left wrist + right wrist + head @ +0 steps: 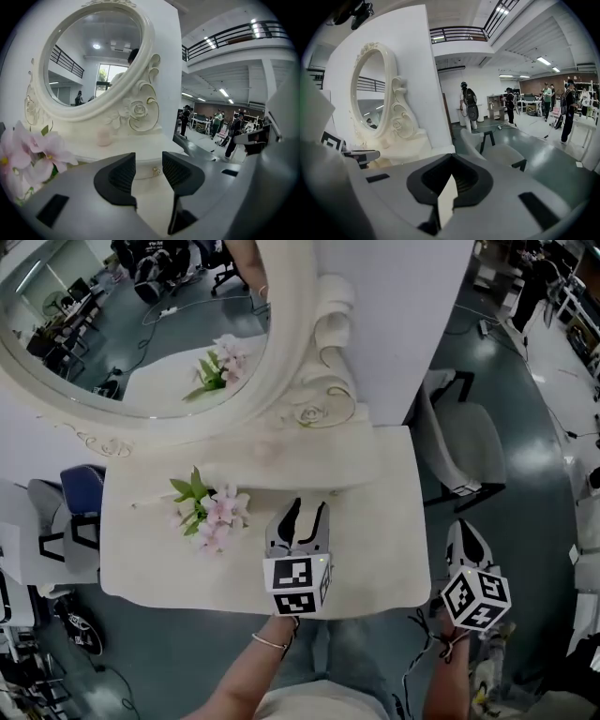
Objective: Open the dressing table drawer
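Observation:
A white dressing table carries an oval mirror on a low raised base. The base holds a small drawer, closed, with a gold knob. My left gripper hovers over the tabletop and points at the base. It is open, and the knob shows between its jaws a short way ahead. My right gripper hangs off the table's right front corner, shut on nothing.
A pink flower sprig lies on the tabletop left of the left gripper. A grey chair stands right of the table and a blue chair at its left. People stand far off in the hall.

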`<action>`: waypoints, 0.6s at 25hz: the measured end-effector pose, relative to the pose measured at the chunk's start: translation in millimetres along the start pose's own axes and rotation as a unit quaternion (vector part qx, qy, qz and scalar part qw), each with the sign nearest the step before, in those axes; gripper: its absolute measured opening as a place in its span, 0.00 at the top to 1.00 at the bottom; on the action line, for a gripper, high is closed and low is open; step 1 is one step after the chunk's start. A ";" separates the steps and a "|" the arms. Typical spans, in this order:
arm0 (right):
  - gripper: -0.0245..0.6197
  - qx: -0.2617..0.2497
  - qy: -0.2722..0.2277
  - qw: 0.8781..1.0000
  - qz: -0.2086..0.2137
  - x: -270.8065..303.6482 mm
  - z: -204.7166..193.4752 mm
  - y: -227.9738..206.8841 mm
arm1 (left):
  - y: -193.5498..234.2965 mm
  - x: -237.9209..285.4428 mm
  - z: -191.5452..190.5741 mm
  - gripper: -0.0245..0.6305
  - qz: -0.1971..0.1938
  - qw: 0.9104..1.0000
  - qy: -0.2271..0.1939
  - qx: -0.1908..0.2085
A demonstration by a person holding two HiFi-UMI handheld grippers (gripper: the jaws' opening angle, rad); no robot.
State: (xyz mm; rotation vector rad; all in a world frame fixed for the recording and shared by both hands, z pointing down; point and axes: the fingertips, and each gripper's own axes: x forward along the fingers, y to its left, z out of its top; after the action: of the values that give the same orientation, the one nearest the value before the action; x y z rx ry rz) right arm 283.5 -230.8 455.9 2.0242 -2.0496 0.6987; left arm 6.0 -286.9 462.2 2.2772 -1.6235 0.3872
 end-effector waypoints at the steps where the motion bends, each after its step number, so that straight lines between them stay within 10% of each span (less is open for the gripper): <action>1: 0.95 -0.002 0.005 1.000 0.003 4.2 -4.0 -0.5 | -0.4 3.1 -6.0 0.69 0.003 1.000 0.004 0.000; 15: 0.95 0.000 0.054 0.999 -0.002 24.4 -46.6 -26.1 | -8.4 31.0 -62.3 0.69 0.015 0.999 0.050 -0.003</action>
State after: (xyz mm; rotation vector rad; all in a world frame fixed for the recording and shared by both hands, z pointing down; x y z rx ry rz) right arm 298.4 -231.0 512.6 1.9443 -1.9858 0.7899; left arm 21.6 -285.8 530.5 2.1942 -1.6078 0.4952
